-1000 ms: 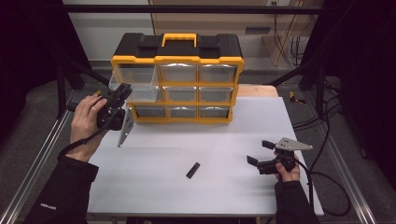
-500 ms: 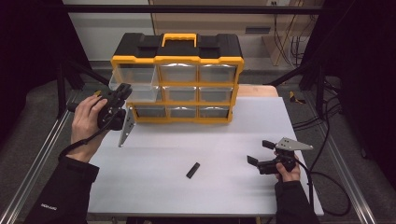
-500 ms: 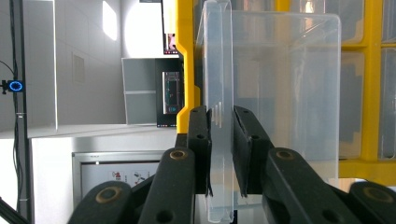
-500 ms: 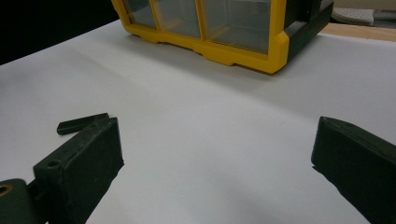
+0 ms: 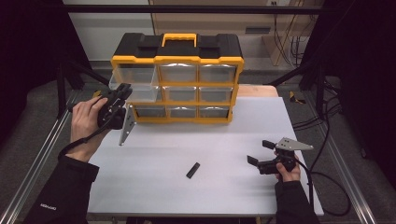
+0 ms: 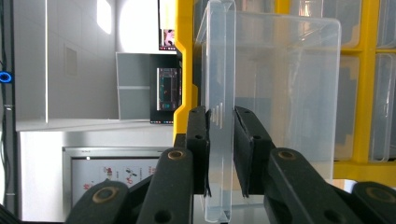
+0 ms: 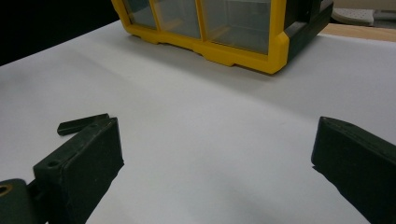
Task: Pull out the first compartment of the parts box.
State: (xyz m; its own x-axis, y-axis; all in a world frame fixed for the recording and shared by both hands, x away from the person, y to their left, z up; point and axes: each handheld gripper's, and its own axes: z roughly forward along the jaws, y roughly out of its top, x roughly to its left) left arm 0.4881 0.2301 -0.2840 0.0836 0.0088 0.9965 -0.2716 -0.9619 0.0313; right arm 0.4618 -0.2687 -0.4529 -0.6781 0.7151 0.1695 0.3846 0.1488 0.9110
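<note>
Where the yellow-and-black organizer (image 5: pixel 177 79) stands at the table's (image 5: pixel 154 154) far edge, its top-left clear drawer (image 5: pixel 133 83) sits pulled partway out, front lip clamped between the left gripper's (image 6: pixel 220 154) narrowed jaws. Left hand (image 5: pixel 86 122) holds that gripper at the organizer's left side. Near the front right corner the right gripper (image 5: pixel 259 152) rests low with jaws spread wide on nothing, a small black block (image 5: pixel 192 170) lying on the table to its left.

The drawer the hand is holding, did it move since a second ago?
Nothing visibly changed. The left gripper stays clamped on the drawer of the organizer, pulled out as before. The right gripper stays open, and the small black piece lies where it was.
</note>
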